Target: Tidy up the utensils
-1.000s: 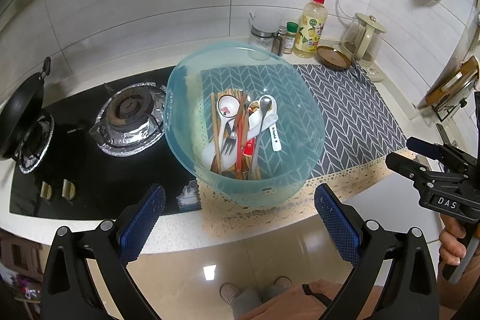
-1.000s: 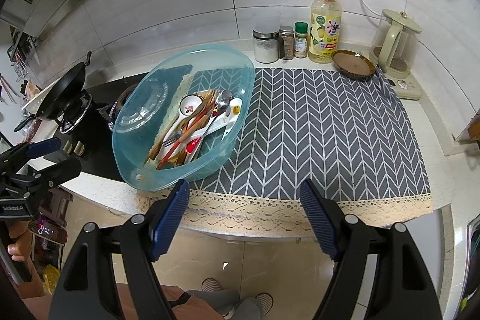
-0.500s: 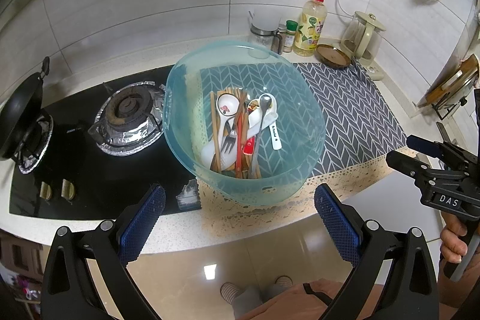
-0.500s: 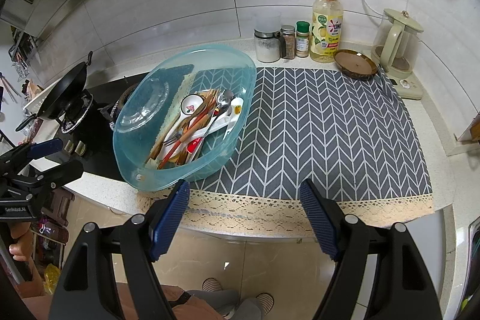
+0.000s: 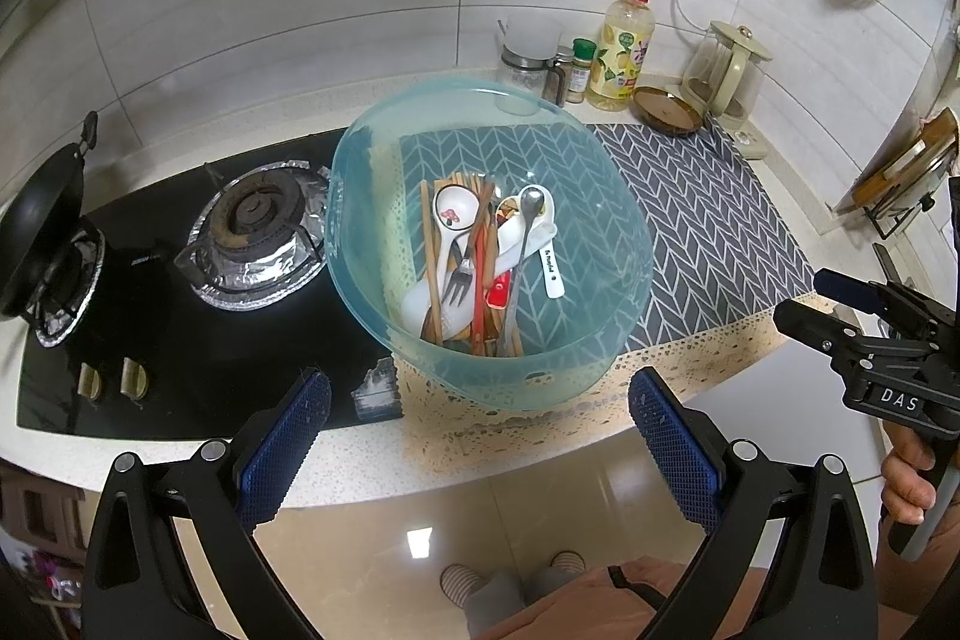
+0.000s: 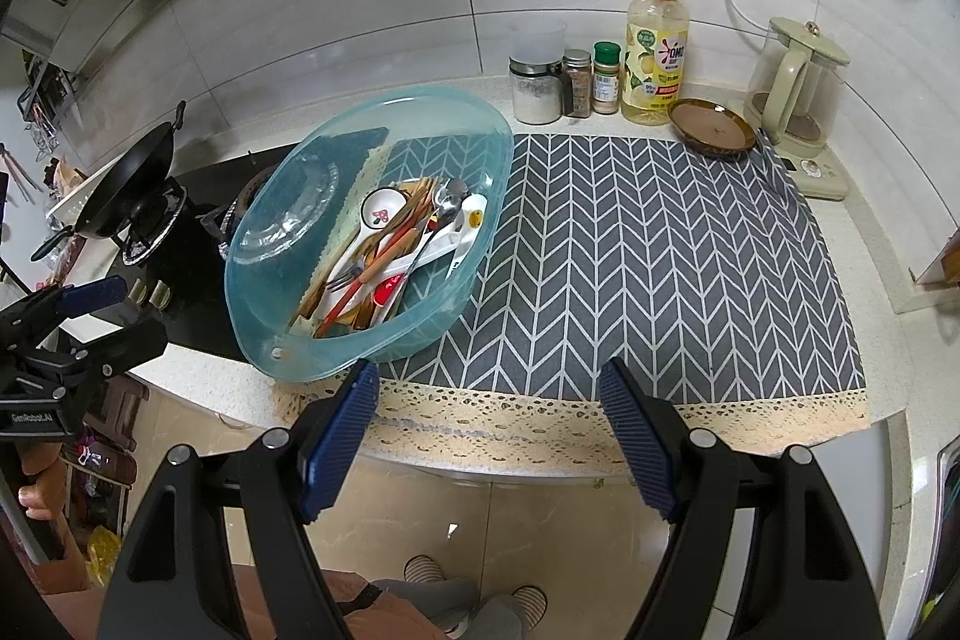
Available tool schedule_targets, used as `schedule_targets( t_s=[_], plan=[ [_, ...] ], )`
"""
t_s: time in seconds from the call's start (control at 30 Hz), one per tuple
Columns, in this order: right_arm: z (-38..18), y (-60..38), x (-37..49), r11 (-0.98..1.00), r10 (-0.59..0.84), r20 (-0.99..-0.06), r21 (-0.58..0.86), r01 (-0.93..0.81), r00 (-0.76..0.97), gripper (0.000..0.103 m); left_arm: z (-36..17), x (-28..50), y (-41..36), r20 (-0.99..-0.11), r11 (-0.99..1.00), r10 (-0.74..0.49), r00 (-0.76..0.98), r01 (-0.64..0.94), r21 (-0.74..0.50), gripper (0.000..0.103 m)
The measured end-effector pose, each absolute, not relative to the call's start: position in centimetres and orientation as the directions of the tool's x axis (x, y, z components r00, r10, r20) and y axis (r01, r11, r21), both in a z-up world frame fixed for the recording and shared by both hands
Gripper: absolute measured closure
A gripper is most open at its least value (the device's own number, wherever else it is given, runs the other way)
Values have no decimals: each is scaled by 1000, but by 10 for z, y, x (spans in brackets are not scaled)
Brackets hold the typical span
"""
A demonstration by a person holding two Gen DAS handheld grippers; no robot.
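A clear teal plastic tub (image 5: 624, 244) (image 6: 480, 244) stands on the counter, half on the grey chevron mat (image 5: 708, 220) (image 6: 660, 256). In it lies a heap of utensils (image 5: 480, 256) (image 6: 396, 244): white ceramic spoons, wooden chopsticks, a metal fork, a metal spoon and a red-handled piece. My left gripper (image 5: 477, 454) is open and empty, held off the counter's front edge before the tub. My right gripper (image 6: 486, 433) is open and empty, before the mat's lace edge, right of the tub. Each gripper shows in the other's view: the right one (image 5: 822, 298), the left one (image 6: 108, 310).
A black gas hob (image 5: 180, 292) with a foil-ringed burner lies left of the tub, a black wok (image 5: 42, 232) on its far burner. Jars, a spice bottle, a dish-soap bottle (image 6: 654, 46), a brown saucer (image 6: 711, 133) and a glass kettle (image 6: 792, 88) line the back wall.
Both grippers have edged slightly nearer the counter. Nothing on the counter has moved.
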State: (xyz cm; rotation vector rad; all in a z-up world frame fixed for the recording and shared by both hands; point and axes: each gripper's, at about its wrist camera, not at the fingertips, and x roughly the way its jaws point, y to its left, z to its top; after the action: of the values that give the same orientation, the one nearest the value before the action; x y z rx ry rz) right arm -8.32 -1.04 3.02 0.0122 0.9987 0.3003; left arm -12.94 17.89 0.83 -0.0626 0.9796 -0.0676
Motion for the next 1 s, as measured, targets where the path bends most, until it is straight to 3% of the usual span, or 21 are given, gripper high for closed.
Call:
schedule_targets(
  t_s=[1.0],
  plan=[
    [27,-7,-78,958,261,-827,157,-241,498,29,7,-125,188,-826,996,-83,558,14,-91,4]
  ],
)
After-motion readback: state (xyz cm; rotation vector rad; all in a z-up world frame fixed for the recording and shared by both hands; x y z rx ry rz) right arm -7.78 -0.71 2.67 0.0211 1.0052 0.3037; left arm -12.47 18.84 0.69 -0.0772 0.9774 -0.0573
